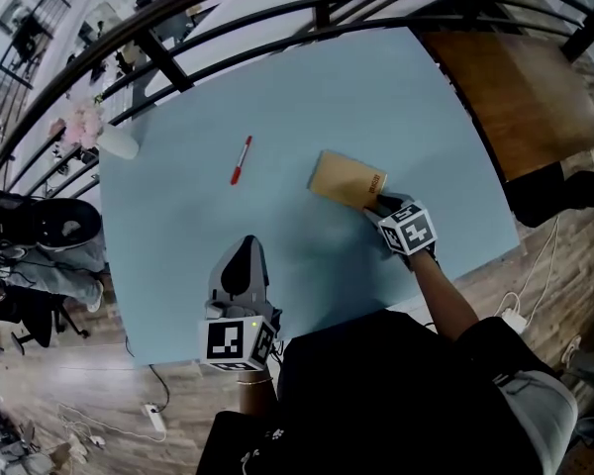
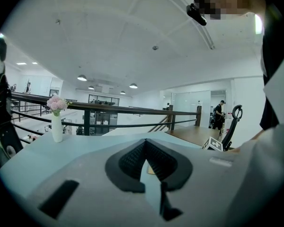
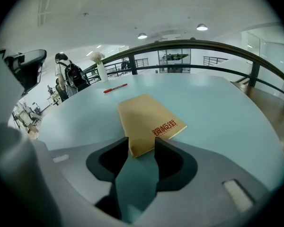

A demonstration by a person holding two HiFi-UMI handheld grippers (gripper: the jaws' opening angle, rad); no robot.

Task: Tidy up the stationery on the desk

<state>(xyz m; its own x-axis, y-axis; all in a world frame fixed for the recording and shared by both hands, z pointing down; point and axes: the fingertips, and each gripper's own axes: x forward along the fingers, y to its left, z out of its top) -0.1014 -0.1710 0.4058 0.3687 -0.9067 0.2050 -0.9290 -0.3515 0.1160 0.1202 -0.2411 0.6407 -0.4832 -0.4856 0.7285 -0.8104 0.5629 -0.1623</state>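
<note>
While its jaws stand wide apart, the right tongs [image 3: 142, 145] sit at the near corner of the flat tan kraft-cover notebook with red print [image 3: 149, 119]. That corner lies between the 2 tips, the pads don't look to be pressing, and nothing is held. Left tongs [image 2: 145, 150] have their jaws together and empty, pointing about level over the near side of the bench, well apart from the notebook.

Step in hand looks like the grasp on the notebook, early in the tidy-up. 1 slim red pen [image 1: 240, 159] lies loose, well apart from the notebook on its far left, not yet dealt with. Next move probably calls for closing on that corner. The cover is thin and flat on the surface, so 1 jaw likely has to get under the edge, or the pads will slip off.

Smooth pale blue bench [image 1: 396, 97] is otherwise bare apart from a white vase of pink flowers [image 2: 57, 126] at its far left corner. Black metal railing [image 1: 277, 8] curves round the far side. Wood floor lies below, and beyond is a bright open office with ceiling lights and people far off.
</note>
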